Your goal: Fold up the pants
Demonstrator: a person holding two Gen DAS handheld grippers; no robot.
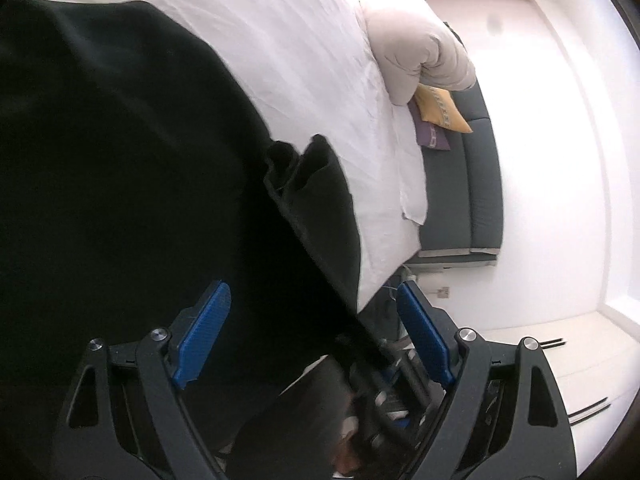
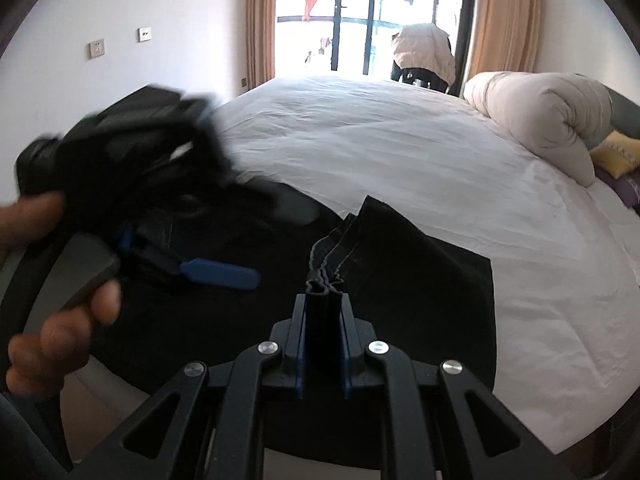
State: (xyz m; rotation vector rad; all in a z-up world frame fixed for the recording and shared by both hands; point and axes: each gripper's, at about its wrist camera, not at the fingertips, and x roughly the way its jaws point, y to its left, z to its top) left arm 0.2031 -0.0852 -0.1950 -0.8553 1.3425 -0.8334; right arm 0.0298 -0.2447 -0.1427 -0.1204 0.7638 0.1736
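The black pants (image 1: 120, 152) lie on the white bed (image 1: 288, 32) and fill the left of the left wrist view. My left gripper (image 1: 312, 328) is open, its blue pads (image 1: 204, 328) apart with pants fabric between and below them. In the right wrist view my right gripper (image 2: 324, 320) is shut on a bunched edge of the pants (image 2: 420, 280), several layers standing up between its jaws. The left gripper (image 2: 216, 272) shows there at the left, blurred, open, held by a hand (image 2: 52, 320) over the pants.
A rolled beige duvet (image 2: 540, 116) lies at the bed's right. Yellow and purple cushions (image 1: 440, 116) sit by a dark grey bench (image 1: 476, 192). A balcony door with curtains (image 2: 360, 20) is beyond the bed. White wall lies to the left.
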